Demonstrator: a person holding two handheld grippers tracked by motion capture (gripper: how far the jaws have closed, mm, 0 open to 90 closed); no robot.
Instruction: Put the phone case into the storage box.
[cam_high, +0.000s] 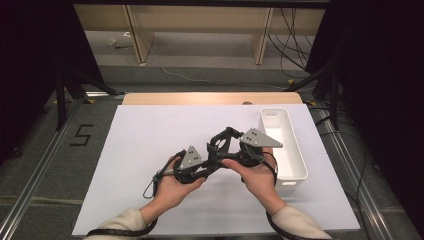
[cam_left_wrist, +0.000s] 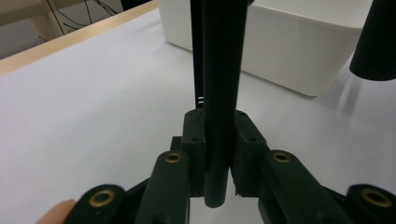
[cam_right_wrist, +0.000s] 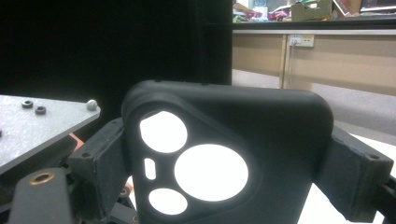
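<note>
A black phone case (cam_high: 221, 141) with round camera cut-outs hangs above the white table sheet (cam_high: 150, 150), held between both grippers. In the left gripper view the case (cam_left_wrist: 222, 93) stands edge-on, and my left gripper (cam_left_wrist: 217, 156) is shut on its thin edge. In the right gripper view the case (cam_right_wrist: 261, 135) faces the camera, cut-outs at the lower left, and my right gripper (cam_right_wrist: 229, 179) is shut across its width. From above, the left gripper (cam_high: 212, 156) comes in from the lower left and the right gripper (cam_high: 234, 140) from the right, almost touching.
A white rectangular bin (cam_high: 292, 150) with nothing in it stands just right of the hands, and its wall (cam_left_wrist: 289, 56) is close behind the case. The wooden table edge (cam_high: 210, 98) runs along the back. Dark curtains and cables lie beyond.
</note>
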